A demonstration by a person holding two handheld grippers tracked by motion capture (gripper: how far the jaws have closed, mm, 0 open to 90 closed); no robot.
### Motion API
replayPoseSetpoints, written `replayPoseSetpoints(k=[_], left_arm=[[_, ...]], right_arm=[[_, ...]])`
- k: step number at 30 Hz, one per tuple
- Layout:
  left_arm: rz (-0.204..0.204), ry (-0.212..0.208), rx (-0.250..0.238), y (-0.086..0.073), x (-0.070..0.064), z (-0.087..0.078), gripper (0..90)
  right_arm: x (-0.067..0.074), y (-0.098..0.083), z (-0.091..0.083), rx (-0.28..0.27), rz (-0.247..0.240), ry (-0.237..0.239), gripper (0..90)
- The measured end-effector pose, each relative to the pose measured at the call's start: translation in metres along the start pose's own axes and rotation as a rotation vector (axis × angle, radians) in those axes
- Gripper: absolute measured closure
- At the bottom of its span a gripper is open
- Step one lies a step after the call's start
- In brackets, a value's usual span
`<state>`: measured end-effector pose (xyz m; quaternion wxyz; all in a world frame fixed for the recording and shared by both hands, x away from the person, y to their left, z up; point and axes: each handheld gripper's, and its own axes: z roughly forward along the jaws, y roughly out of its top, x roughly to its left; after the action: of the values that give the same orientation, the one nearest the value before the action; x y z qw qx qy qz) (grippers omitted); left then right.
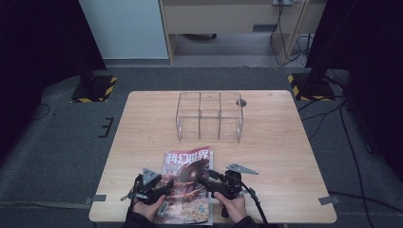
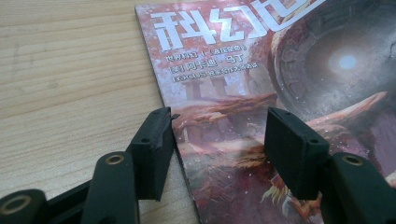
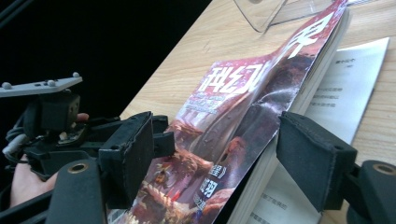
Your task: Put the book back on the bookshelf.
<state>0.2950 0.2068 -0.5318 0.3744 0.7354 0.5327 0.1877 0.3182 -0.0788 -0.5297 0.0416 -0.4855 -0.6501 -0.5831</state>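
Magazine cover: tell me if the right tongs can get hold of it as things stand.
Probably yes. The right tongs stand open with the lifted cover rising between the jaws, nothing blocking it. The left tongs hover open at the magazine's other edge.

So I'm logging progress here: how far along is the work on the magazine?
Early. The magazine lies at the near table edge. In hand: the right gripper straddles the lifted cover, pages beneath showing, while the left gripper sits open over the spine edge. Neither clearly pinches it. The clear organizer behind holds nothing.
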Motion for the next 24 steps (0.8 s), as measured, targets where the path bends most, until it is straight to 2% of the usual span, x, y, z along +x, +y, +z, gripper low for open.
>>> replayPoseSetpoints(k=[5, 8, 13, 17, 20, 24], left_arm=[[-0.003, 0.0, -0.001, 0.0, 0.0, 0.0, 41.5], [-0.001, 0.001, -0.002, 0.0, 0.0, 0.0, 41.8], [0.0, -0.002, -0.005, -0.001, 0.0, 0.0, 42.6], [-0.001, -0.009, -0.01, -0.001, -0.001, 0.001, 42.7], [0.005, -0.012, -0.011, -0.002, -0.001, 0.001, 42.7], [0.008, -0.011, -0.015, -0.002, -0.003, 0.001, 42.8]], right_arm=[[-0.003, -0.005, -0.002, 0.008, 0.02, -0.023, 27.4], [-0.005, -0.006, -0.002, 0.019, 0.007, -0.043, 27.3], [-0.009, -0.008, 0.0, 0.088, -0.044, -0.11, 28.1], [-0.01, -0.011, 0.002, 0.112, -0.064, -0.132, 26.1], [-0.009, -0.01, 0.002, 0.133, -0.11, -0.149, 26.4], [-0.005, -0.01, 0.002, 0.152, -0.143, -0.19, 26.9]])
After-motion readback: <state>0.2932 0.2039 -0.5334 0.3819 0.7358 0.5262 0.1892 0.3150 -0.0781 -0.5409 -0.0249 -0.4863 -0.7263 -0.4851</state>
